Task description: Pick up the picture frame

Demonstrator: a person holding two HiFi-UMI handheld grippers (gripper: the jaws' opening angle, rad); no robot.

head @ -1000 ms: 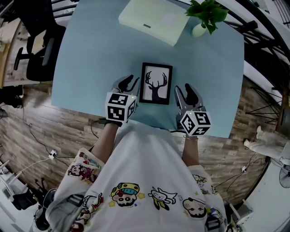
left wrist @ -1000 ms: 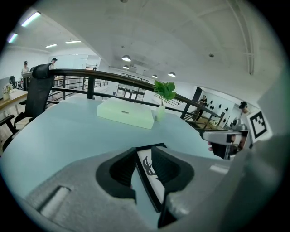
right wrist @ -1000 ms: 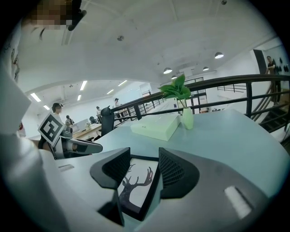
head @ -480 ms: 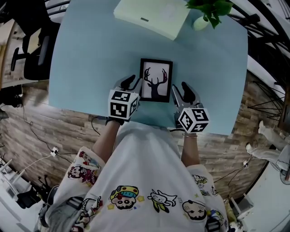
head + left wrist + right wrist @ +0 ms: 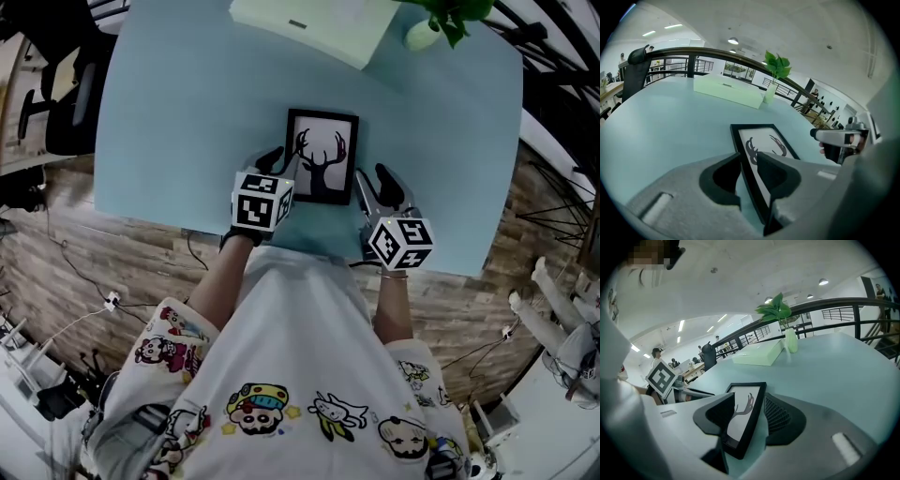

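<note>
The top edge of the head view cuts off the plant (image 5: 448,17) and the pale green box (image 5: 314,23). The left gripper (image 5: 281,165) hides the near left corner of the picture frame (image 5: 322,155). In both gripper views jaws cover part of it.

Left gripper (image 5: 279,161) and right gripper (image 5: 373,180) flank the picture frame (image 5: 322,156).

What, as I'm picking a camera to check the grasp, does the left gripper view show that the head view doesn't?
Only the left gripper view: the left claw with jaws apart, straddling the left edge of the picture frame. Only the head view: the marker cubes, the person's printed shirt, the wooden floor. Both: the deer picture frame flat on the blue table, the pale green box, the plant, the right claw.
</note>
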